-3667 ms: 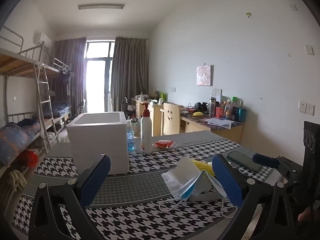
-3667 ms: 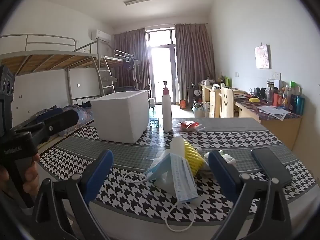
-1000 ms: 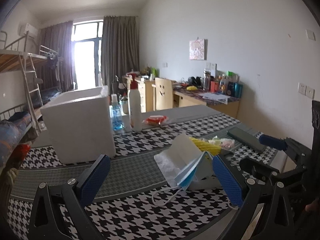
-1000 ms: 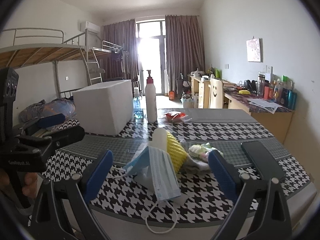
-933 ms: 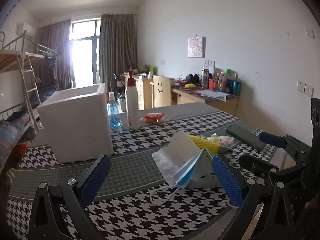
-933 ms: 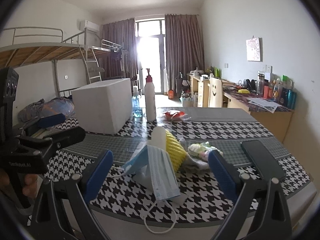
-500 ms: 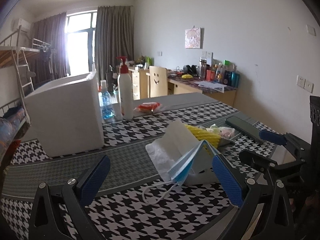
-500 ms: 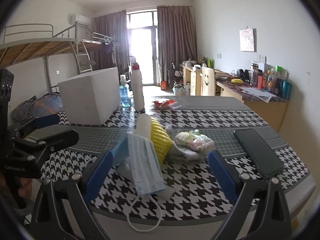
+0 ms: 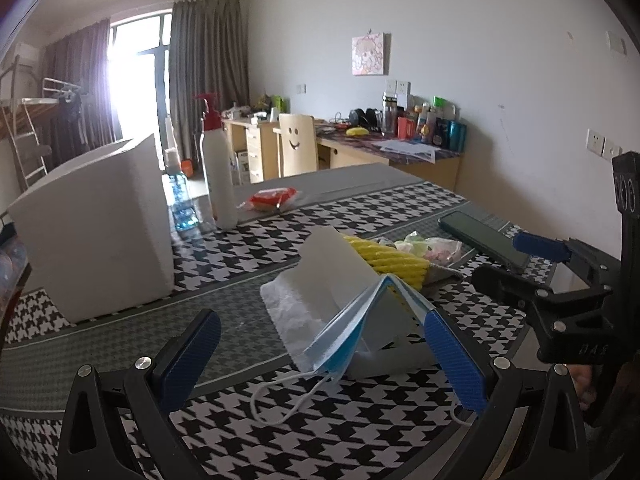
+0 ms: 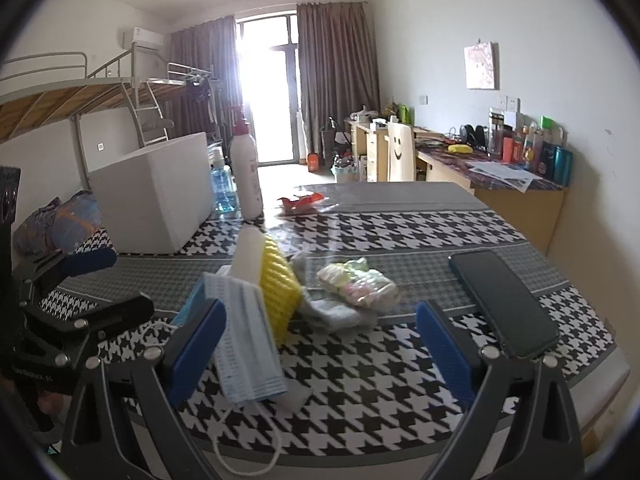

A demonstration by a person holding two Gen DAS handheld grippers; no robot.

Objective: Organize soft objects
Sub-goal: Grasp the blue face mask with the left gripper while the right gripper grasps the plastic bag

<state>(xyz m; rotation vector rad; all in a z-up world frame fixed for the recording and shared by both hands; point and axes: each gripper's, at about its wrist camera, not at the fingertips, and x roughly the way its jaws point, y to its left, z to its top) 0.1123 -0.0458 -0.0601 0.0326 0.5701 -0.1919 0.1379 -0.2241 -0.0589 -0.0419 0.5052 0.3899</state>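
A blue face mask (image 9: 352, 320) lies draped over a leaning white foam block (image 9: 340, 276) near the front edge of the table (image 10: 400, 236), its white ear loops trailing onto the black-and-white houndstooth cloth. A yellow ribbed sponge (image 10: 278, 292) leans against the far side of the block, and just beyond it sit a crumpled grey cloth (image 10: 332, 312) and a small clear bag of pastel bits (image 10: 358, 282), touching one another. Together they form one loose pile in the middle of the near half of the table.

The left gripper (image 9: 320, 364) hovers low in front of the pile with its blue pads spread wide, holding nothing; the mask sits between them in view. The right gripper (image 10: 320, 348) hangs beside it, also spread wide and empty, its left pad overlapping the mask in view.

A dark phone (image 10: 502, 300) lies flat to the right of the pile, near the table's edge. Further back on the left stands a white foam box (image 9: 96, 224), with a small blue bottle (image 10: 222, 188) and a tall white pump bottle (image 10: 248, 168) just beside it, and a red packet (image 9: 270, 199) a little to their right
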